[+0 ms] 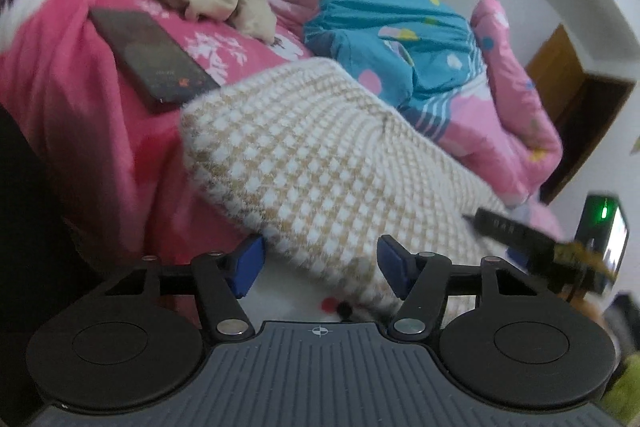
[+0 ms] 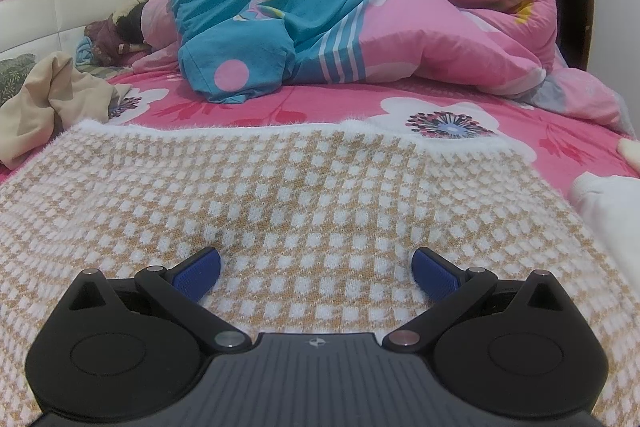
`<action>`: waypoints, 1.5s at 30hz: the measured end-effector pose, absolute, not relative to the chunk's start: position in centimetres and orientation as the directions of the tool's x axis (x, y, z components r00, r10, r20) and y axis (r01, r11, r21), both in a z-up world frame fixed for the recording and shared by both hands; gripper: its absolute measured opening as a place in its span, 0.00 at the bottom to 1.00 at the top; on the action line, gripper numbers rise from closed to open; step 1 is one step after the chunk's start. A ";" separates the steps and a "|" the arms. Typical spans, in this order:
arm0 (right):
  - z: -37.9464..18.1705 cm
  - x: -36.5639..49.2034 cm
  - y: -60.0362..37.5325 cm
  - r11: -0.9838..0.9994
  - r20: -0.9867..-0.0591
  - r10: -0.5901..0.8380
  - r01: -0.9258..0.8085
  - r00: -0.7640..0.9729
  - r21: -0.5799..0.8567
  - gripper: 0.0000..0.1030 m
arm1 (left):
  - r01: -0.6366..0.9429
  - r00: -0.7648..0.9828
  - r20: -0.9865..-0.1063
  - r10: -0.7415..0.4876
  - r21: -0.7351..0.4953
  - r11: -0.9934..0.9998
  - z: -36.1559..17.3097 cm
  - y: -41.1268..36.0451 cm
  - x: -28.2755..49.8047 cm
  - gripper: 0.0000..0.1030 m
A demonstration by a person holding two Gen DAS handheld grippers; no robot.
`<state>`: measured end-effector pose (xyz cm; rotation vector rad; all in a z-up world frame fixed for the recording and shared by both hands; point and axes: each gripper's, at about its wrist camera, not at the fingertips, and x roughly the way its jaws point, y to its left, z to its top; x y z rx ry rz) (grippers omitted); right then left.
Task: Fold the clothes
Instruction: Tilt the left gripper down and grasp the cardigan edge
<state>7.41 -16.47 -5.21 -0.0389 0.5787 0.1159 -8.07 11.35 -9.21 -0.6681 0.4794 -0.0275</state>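
Both tongs gape: my left tongs (image 1: 320, 267) straddle the checked sweater's (image 1: 320, 163) raised fold without gripping, my right tongs (image 2: 316, 273) hover empty above it on the bed (image 2: 340, 103).

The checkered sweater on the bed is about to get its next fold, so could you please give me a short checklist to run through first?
1. Left gripper has an edge of the checkered sweater between its pads: ok; jaws apart, not yet pressing.
2. Right gripper ready over the sweater: ok; jaws wide open, nothing held.
3. Sweater lying flat: ok in the right wrist view.
4. Dark phone clear of the fold: not ok; it lies on the pink bedsheet right beside the sweater.
5. Beige garment clear of the sweater: cannot tell; it sits close to its far left corner.
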 end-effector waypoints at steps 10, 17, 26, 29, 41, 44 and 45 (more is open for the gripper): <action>-5.2 7.4 -16.4 0.993 -0.546 0.094 -0.117 0.832 -0.007 1.00 | -0.048 0.915 -0.319 -0.247 -0.695 0.717 -10.6 12.5 -7.5 0.64; -5.2 7.4 -16.3 0.993 -0.545 0.090 -0.114 0.833 -0.010 1.00 | 0.051 0.946 -0.211 -0.248 -0.655 0.754 -9.4 12.0 -6.5 0.69; -5.4 7.3 -16.3 0.994 -0.537 0.087 -0.109 0.839 -0.008 1.00 | 0.055 0.942 -0.204 -0.265 -0.687 0.725 -10.4 12.7 -2.5 0.71; -5.4 7.3 -16.3 0.994 -0.534 0.087 -0.108 0.841 -0.007 1.00 | 0.047 0.945 -0.211 -0.250 -0.668 0.743 -10.7 12.3 -1.7 0.73; -5.4 7.1 -16.4 0.995 -0.525 0.090 -0.104 0.846 0.003 1.00 | 0.012 0.973 -0.190 -0.134 -0.535 0.845 -7.8 10.1 -0.5 0.32; -5.4 7.1 -16.3 0.995 -0.527 0.087 -0.103 0.846 0.000 1.00 | 0.044 0.980 -0.150 -0.133 -0.486 0.873 -5.9 8.9 -0.4 0.28; -5.4 7.1 -16.3 0.995 -0.527 0.085 -0.102 0.846 -0.003 1.00 | 0.060 0.981 -0.134 -0.139 -0.471 0.880 -5.3 8.5 -0.4 0.27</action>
